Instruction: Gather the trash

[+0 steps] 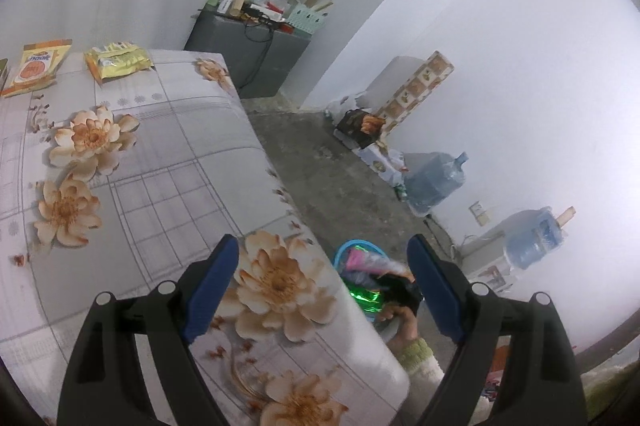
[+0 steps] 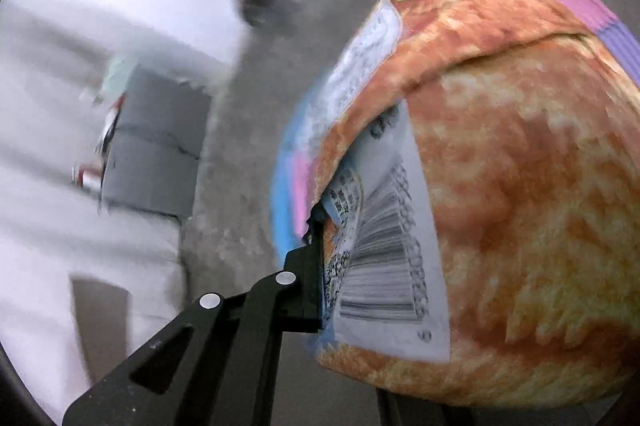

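Note:
My left gripper (image 1: 324,290) is open and empty, held above the near corner of the flower-print table (image 1: 160,166). Two snack wrappers lie at the table's far edge: a yellow one (image 1: 118,60) and an orange-and-white one (image 1: 38,66). Below the table's corner stands a blue bin (image 1: 352,250) holding several wrappers; a hand (image 1: 400,318) with a black gripper reaches over it. In the right wrist view my right gripper (image 2: 332,258) is shut on a large orange snack wrapper (image 2: 500,186) with a barcode, which fills the view; the right finger is hidden behind it.
A grey cabinet (image 1: 248,54) with bottles and clutter stands beyond the table. Boxes and bags (image 1: 372,130) and two water jugs (image 1: 436,182) line the white wall on the right. Concrete floor (image 1: 320,166) runs between the table and the wall.

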`<state>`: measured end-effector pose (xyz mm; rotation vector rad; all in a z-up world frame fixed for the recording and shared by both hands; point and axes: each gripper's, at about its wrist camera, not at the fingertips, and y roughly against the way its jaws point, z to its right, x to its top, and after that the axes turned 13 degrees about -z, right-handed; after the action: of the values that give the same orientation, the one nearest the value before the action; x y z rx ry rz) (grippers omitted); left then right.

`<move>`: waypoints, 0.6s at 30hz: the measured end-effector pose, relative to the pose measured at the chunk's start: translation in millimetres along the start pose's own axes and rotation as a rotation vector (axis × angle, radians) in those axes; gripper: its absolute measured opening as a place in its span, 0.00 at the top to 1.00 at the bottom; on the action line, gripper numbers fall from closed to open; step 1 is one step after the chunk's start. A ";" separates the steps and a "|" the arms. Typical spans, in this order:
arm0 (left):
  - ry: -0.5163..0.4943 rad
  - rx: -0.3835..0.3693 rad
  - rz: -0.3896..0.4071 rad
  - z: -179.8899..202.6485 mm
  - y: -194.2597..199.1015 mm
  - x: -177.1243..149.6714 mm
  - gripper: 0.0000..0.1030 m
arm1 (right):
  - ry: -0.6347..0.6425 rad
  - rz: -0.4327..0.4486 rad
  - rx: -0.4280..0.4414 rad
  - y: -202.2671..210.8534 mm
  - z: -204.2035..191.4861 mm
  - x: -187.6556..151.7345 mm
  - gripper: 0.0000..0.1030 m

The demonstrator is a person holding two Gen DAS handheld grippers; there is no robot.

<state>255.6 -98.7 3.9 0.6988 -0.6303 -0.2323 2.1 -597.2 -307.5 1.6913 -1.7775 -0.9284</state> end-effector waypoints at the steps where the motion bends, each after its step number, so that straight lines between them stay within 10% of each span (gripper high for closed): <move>1: 0.001 -0.006 0.003 2.0 2.3 -2.5 0.19 | -0.039 -0.049 0.018 -4.8 9.5 5.4 0.84; 6: 0.002 -0.036 0.037 11.5 19.3 -16.7 0.19 | -0.147 -0.183 0.015 -9.1 24.6 11.0 0.59; 8: 0.000 -0.039 0.048 15.1 25.4 -22.5 0.19 | -0.175 -0.181 -0.002 6.8 19.6 8.4 0.33; 18: -0.033 0.001 0.059 29.2 39.2 -58.4 0.19 | 0.059 -0.141 -0.304 57.4 -15.9 -24.0 0.24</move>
<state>191.3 -61.3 20.2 0.6773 -0.6813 -0.1896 -20.4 -576.1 -251.1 1.6420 -1.4113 -1.1335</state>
